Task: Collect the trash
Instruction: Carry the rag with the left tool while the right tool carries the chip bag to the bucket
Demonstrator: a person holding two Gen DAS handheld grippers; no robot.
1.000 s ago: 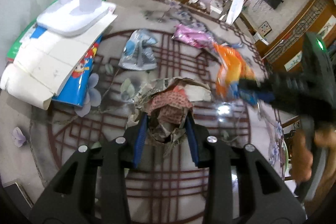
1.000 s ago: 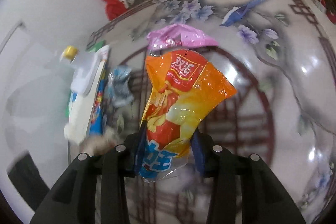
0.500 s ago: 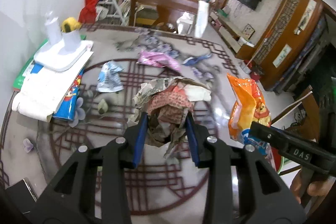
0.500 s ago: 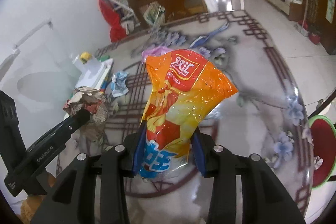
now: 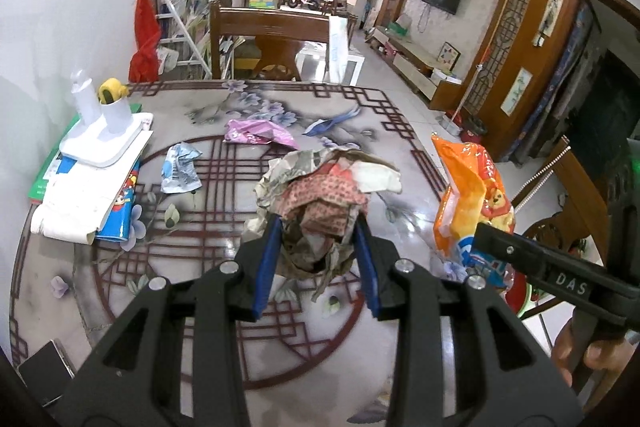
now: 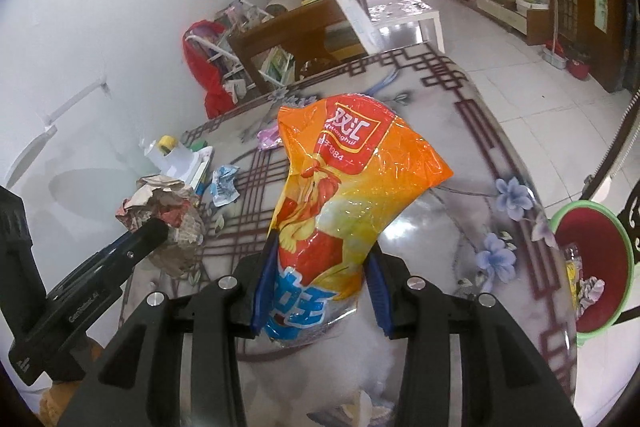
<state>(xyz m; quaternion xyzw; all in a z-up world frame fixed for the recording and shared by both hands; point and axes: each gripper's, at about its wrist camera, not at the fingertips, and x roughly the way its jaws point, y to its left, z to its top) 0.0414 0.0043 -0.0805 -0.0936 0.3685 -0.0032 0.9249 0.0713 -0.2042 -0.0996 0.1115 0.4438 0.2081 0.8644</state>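
A red bin point(image 6: 584, 267) with a green rim is standing on the floor just beside the counter point(image 6: 460, 219) edge, holding some scraps. The left gripper point(image 5: 316, 247) is clenching a paper wad point(image 5: 320, 195) above the counter. The right gripper point(image 6: 320, 287) is grasping an orange bag point(image 6: 352, 187) near that edge. A pink wrapper point(image 5: 256, 133) and a blue wrapper point(image 5: 180, 169) are lying on the counter, with open surface around them.

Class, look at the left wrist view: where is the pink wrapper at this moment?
The pink wrapper lies on the patterned table, towards its far side, just beyond the crumpled blue wrapper and right of the white stand.
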